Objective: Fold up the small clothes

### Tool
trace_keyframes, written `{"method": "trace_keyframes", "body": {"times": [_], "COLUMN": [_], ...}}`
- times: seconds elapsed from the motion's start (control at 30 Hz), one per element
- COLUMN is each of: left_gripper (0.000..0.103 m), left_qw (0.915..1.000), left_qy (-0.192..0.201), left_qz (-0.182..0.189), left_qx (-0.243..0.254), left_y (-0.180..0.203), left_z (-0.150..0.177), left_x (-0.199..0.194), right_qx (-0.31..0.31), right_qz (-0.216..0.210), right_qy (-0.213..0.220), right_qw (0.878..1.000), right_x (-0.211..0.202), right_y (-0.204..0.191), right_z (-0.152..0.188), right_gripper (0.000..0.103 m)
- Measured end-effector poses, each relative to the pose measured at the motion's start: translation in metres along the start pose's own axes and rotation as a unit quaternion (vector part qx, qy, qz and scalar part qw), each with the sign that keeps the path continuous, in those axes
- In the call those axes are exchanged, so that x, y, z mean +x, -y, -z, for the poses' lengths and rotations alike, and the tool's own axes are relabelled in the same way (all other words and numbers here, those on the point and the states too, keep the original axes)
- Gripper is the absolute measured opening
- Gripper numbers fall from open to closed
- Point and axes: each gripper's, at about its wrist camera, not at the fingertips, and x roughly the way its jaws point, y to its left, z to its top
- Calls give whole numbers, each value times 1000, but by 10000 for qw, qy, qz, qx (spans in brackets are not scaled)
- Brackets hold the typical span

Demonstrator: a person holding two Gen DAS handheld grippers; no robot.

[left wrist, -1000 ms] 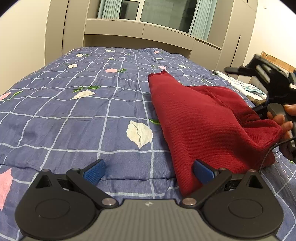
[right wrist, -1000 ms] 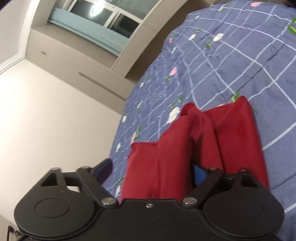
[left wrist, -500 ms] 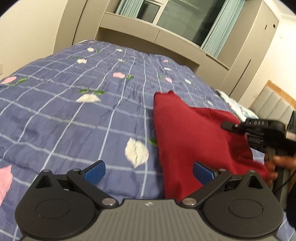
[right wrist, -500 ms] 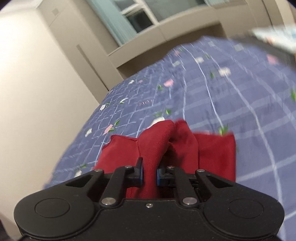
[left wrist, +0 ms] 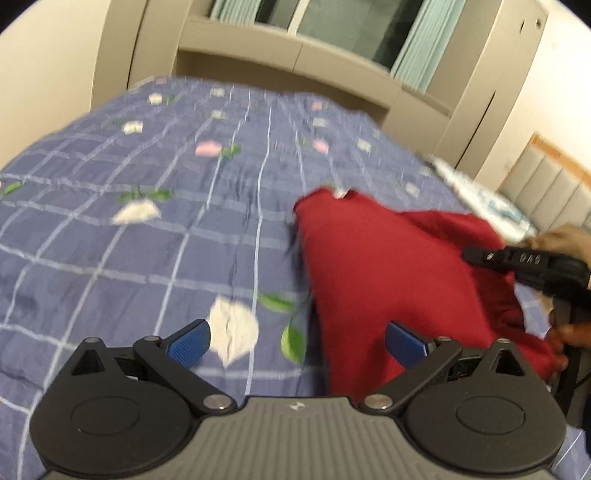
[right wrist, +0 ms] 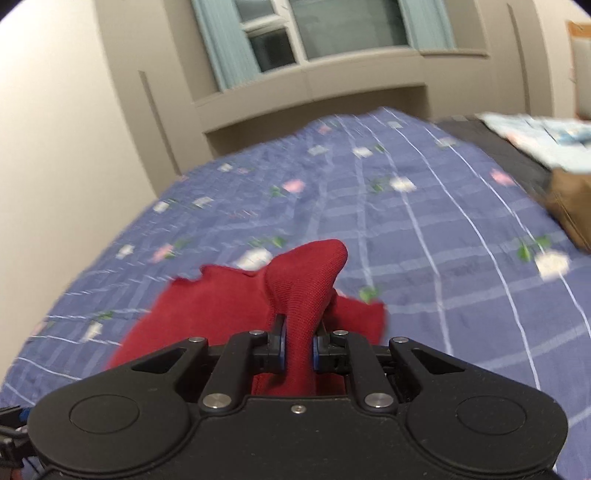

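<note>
A red knit garment (left wrist: 388,266) lies on the blue checked bedspread (left wrist: 147,229), right of centre in the left wrist view. My left gripper (left wrist: 295,339) is open and empty, with its right finger at the garment's near left edge. My right gripper (right wrist: 298,345) is shut on a bunched fold of the red garment (right wrist: 306,280) and lifts it off the bedspread (right wrist: 443,240). The right gripper also shows in the left wrist view (left wrist: 532,266) at the garment's right side, held by a hand.
Beige wardrobes and a window with teal curtains (right wrist: 332,33) stand behind the bed. A brown box (right wrist: 572,206) and light printed fabric (right wrist: 539,133) sit at the bed's right edge. A padded headboard (left wrist: 546,192) is at the far right.
My right gripper closed on a fold of the red garment and turned level, lifting it. My left gripper stayed open and tilted up slightly.
</note>
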Motion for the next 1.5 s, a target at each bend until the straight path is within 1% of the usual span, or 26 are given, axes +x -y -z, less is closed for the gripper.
{"method": "trace_keyframes", "body": {"times": [0.03, 0.07, 0.1, 0.13, 0.17, 0.2, 0.27, 0.3, 0.37, 0.47, 0.53, 0.6, 0.63, 0.7, 0.8, 0.97, 1.07, 1.13, 1.2, 1.23, 1.27, 1.33, 1.4, 1.5], "left_gripper": [102, 102, 103, 103, 103, 103, 103, 103, 103, 103, 103, 103, 103, 103, 103, 103, 102, 103, 103, 103, 103, 102, 102, 102], "left_qw": [9999, 9998, 9999, 9999, 10000, 9999, 9995, 9993, 9988, 9981, 9978, 9972, 9971, 9979, 9982, 9977, 9981, 9986, 9994, 9997, 9998, 9996, 9997, 9997], "left_qy": [-113, -160, -129, -68, 21, 121, 278, 328, 390, 442, 282, 29, -56, -97, 23, 19, -72, -110, -12, 55, 88, 102, 81, -33], "left_qz": [-46, -55, -34, 1, 42, 57, 1, -62, -217, -423, -578, -718, -732, -641, -582, -597, -594, -514, -320, -224, -197, -210, -195, -172], "left_qx": [20, 37, 67, 74, 50, -7, -122, -163, -191, 4, 159, 226, 200, 92, 172, 307, 110, -94, -116, -44, 30, 136, 124, 177], "left_y": [0, 0, -1, -2, -3, -4, -3, -1, 7, 23, 31, 33, 32, 27, 24, 26, 24, 22, 21, 22, 24, 27, 28, 28], "left_z": [3, 4, 4, 3, -1, -7, -22, -32, -49, -67, -70, -67, -64, -58, -53, -53, -57, -56, -52, -46, -42, -31, -19, -1], "left_x": [5, 7, 7, 5, 3, 3, 5, 9, 17, 40, 61, 81, 88, 98, 99, 103, 91, 76, 61, 51, 45, 34, 24, 14], "right_qx": [91, 164, 201, 190, 150, 82, -120, -276, -510, -782, -897, -818, -736, -532, -243, -185, 67, 168, 99, 54, -25, -245, -590, -953], "right_qz": [8, 17, 74, 140, 208, 283, 449, 561, 792, 1375, 1777, 1973, 1980, 1890, 1745, 1684, 1496, 1335, 1132, 994, 848, 692, 614, 722], "right_qy": [-47, -45, 21, 112, 210, 344, 564, 653, 773, 753, 680, 579, 499, 440, 485, 497, 505, 682, 888, 995, 1062, 1126, 1088, 892], "right_qw": [9999, 9999, 9998, 9997, 9995, 9990, 9973, 9959, 9926, 9845, 9776, 9752, 9762, 9795, 9832, 9843, 9874, 9886, 9896, 9900, 9907, 9909, 9904, 9888], "right_x": [2, 2, -1, -5, -8, -11, -14, -13, -9, 12, 27, 39, 45, 53, 56, 57, 38, 14, -14, -30, -43, -63, -77, -85], "right_y": [5, 8, 10, 10, 8, 7, 2, -3, -6, -9, -4, 10, 17, 31, 43, 43, 42, 37, 24, 16, 9, -7, -21, -33], "right_z": [4, 6, 6, 6, 4, 1, -4, -7, -10, -10, -6, -1, 3, 12, 18, 20, 14, 14, 21, 27, 34, 49, 66, 91], "right_gripper": [20, 29, 41, 50, 68, 78, 83, 88, 96, 96, 96, 96, 96, 100, 102, 102, 100, 100, 100, 101, 101, 102, 102, 102]}}
